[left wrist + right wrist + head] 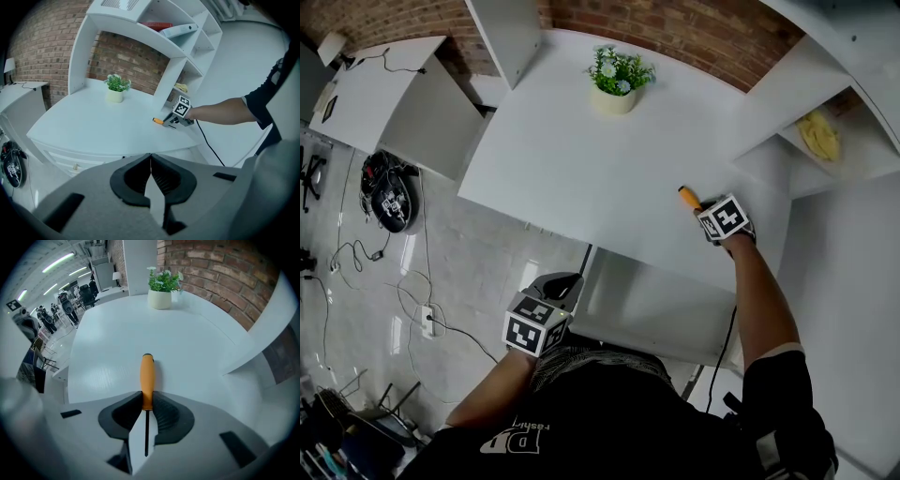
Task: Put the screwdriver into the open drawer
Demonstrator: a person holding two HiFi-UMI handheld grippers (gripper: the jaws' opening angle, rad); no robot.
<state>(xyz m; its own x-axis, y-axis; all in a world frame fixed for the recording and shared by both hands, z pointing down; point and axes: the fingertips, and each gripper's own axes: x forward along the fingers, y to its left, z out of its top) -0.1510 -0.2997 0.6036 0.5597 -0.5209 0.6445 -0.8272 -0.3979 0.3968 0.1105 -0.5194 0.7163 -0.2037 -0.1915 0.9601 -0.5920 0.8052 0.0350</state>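
Note:
A screwdriver [687, 196] with an orange handle lies on the white desk [581, 159], near its right end. My right gripper [699, 209] points steeply down at it. In the right gripper view the jaws close on the handle's lower end [147, 380], and the dark shaft runs back between them. The left gripper view shows the same grip from afar, with the orange tip [158, 121] sticking out. Below the desk's front edge the open drawer [614, 295] stands pulled out. My left gripper [562, 286] hangs at its left corner, shut with nothing in it [150, 158].
A potted plant [617, 80] stands at the back of the desk. A white shelf unit [825, 103] rises on the right and holds a yellow thing [820, 136]. A black cable [727, 347] hangs beside the drawer. Cables and a round device [389, 202] lie on the floor at left.

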